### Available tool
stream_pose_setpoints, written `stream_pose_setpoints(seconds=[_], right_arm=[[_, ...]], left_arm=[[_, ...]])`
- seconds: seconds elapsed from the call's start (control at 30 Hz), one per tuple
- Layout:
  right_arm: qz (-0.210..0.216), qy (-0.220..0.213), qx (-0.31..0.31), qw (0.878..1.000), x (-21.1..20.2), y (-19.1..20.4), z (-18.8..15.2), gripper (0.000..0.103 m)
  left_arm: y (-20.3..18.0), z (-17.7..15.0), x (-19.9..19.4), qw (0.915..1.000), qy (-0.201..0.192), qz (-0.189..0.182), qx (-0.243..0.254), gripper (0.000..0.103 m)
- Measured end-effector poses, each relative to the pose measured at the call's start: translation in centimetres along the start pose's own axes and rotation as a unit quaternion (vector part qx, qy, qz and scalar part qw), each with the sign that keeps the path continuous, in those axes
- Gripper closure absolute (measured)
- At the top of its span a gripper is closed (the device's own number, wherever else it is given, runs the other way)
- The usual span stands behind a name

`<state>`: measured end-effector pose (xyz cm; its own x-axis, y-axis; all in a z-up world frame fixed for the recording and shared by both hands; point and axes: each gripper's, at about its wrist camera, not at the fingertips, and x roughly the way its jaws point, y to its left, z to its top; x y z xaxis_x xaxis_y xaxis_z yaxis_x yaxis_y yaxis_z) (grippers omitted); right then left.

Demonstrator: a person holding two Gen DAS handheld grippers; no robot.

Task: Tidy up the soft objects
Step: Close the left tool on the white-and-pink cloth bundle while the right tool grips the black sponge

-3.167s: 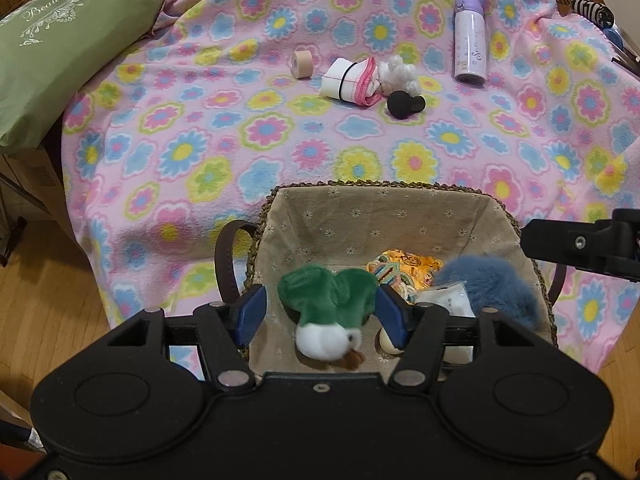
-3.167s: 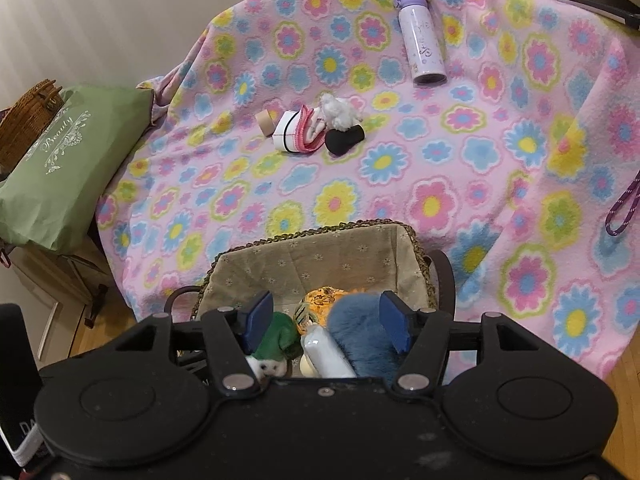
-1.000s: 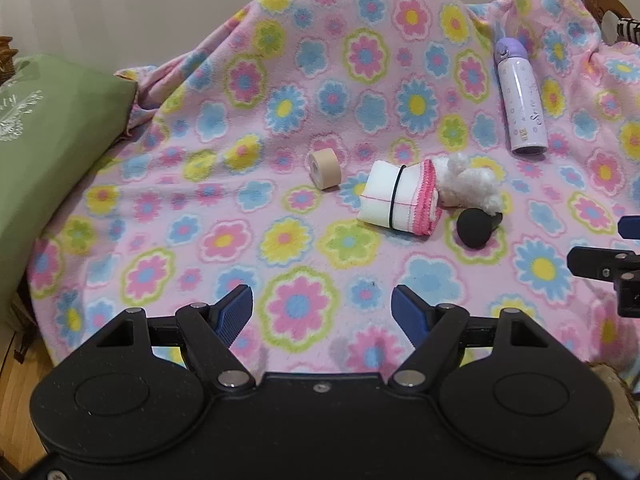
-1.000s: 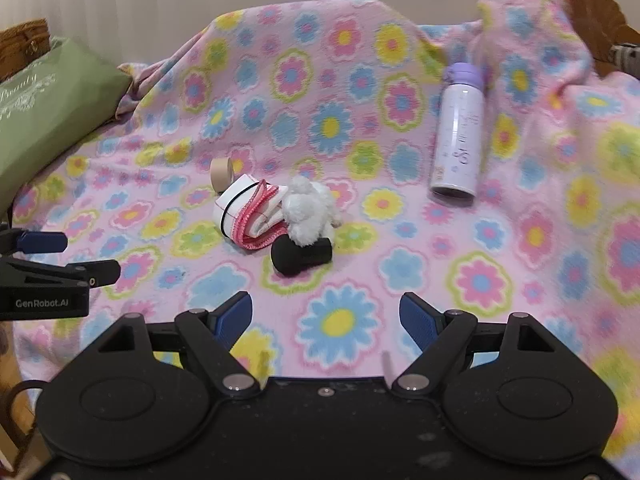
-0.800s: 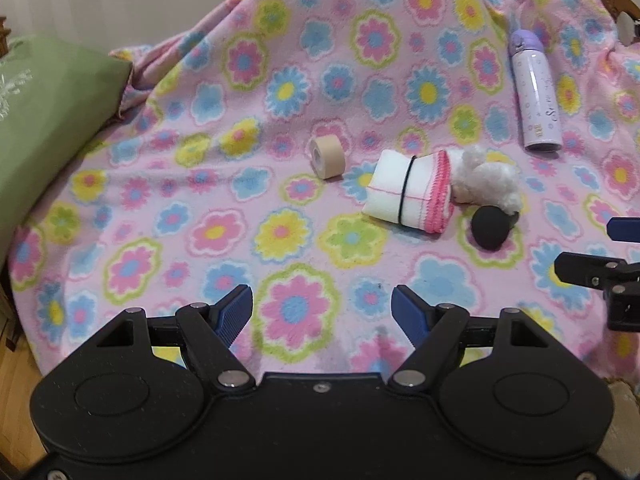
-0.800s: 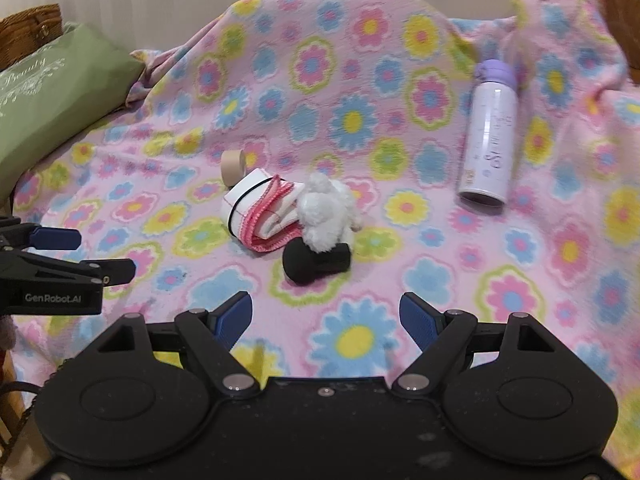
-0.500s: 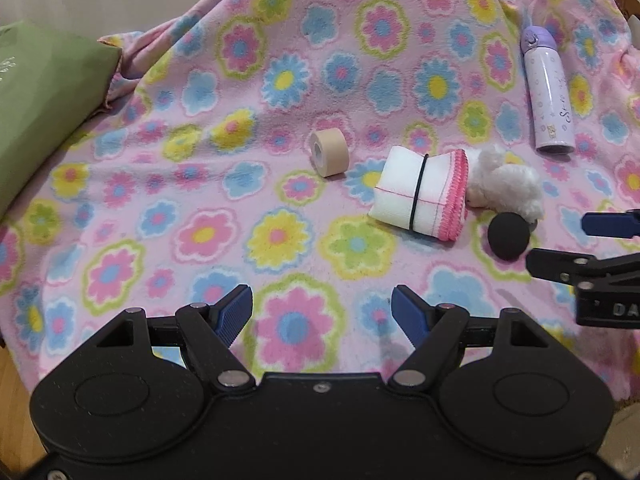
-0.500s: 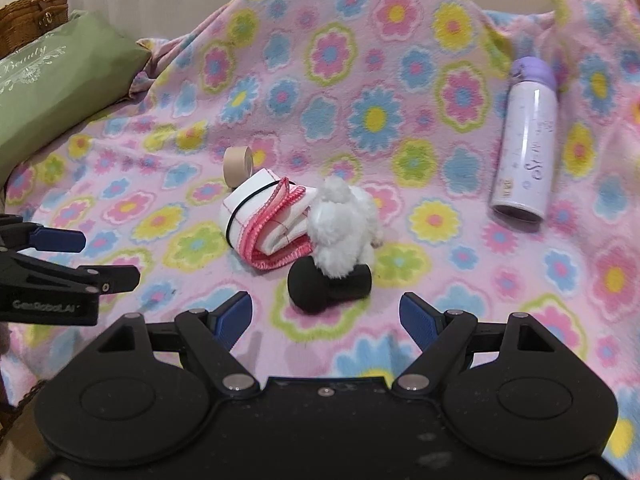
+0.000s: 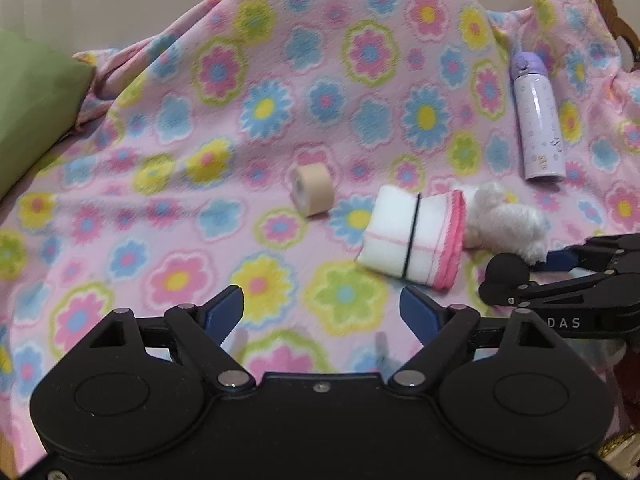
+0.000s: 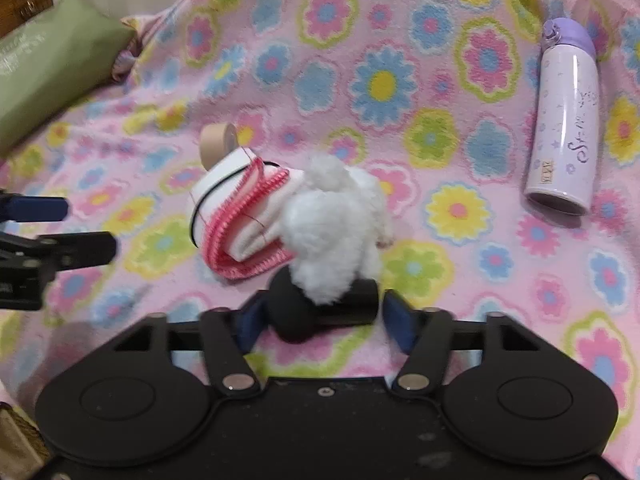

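Observation:
On the flowered blanket [image 9: 264, 120] lie a folded white cloth with pink trim and a black band [image 9: 412, 236], a fluffy white plush [image 9: 500, 220] and a black foam piece [image 9: 507, 268]. My left gripper [image 9: 322, 312] is open and empty, low in front of the cloth. In the right wrist view my right gripper [image 10: 320, 320] is open, its blue pads on either side of the black foam piece [image 10: 320, 312], with the white plush [image 10: 336, 232] and the cloth [image 10: 240, 220] just beyond. The right gripper also shows in the left wrist view [image 9: 560, 272].
A beige tape roll [image 9: 312, 190] lies left of the cloth. A lilac bottle [image 10: 564, 124] lies on the blanket at the right. A green cushion [image 10: 52, 64] sits at the far left, with a wicker basket [image 10: 24, 0] behind it.
Both grippers have moved from over the basket to the blanket. Over the last second the right gripper closed in until the black foam piece sits between its open fingers; the left one crept forward.

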<state>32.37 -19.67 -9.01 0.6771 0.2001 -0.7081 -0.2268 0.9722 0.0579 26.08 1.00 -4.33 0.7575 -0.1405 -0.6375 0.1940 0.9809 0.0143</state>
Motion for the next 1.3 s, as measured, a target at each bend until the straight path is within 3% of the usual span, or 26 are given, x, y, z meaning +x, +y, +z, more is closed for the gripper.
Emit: stream_pose_setpoints(seconds=[0.23,0.37,0.6,0.9,0.97,1.3], right_arm=[[-0.004,-0.015,0.027,1.0,-1.0,-1.3,-0.1,0.046],[-0.049,-0.03,0.013,0.998,-2.0,-2.1,0.1,0.046],[-0.075,-0.015,0.024,0.997,-0.4,-3.8,-0.6,0.046],[-0.077,-0.034,0.01,0.996,0.3,-3.5,-1.4,0.042],[-0.07,-0.036,0.018,0.997,0.2,-3.8,-1.4,0.038],[-0.059,-0.028,0.015,0.998,0.8,-3.6,-1.3,0.024]], left_arm=[[-2.3,0.9,0.6,0.9972,-0.032,-0.05,0.046,0.016],[-3.6,1.7,2.1,0.9958,-0.037,-0.056,0.062,0.015],[-4.8,2.6,5.9,0.9972,-0.012,-0.056,0.047,0.015],[-5.1,2.4,9.2,0.9961,0.033,-0.064,0.051,0.012],[-4.8,2.4,9.9,0.996,0.046,-0.066,0.039,0.003],[-5.1,2.5,10.4,0.9954,0.052,-0.069,0.041,0.002]])
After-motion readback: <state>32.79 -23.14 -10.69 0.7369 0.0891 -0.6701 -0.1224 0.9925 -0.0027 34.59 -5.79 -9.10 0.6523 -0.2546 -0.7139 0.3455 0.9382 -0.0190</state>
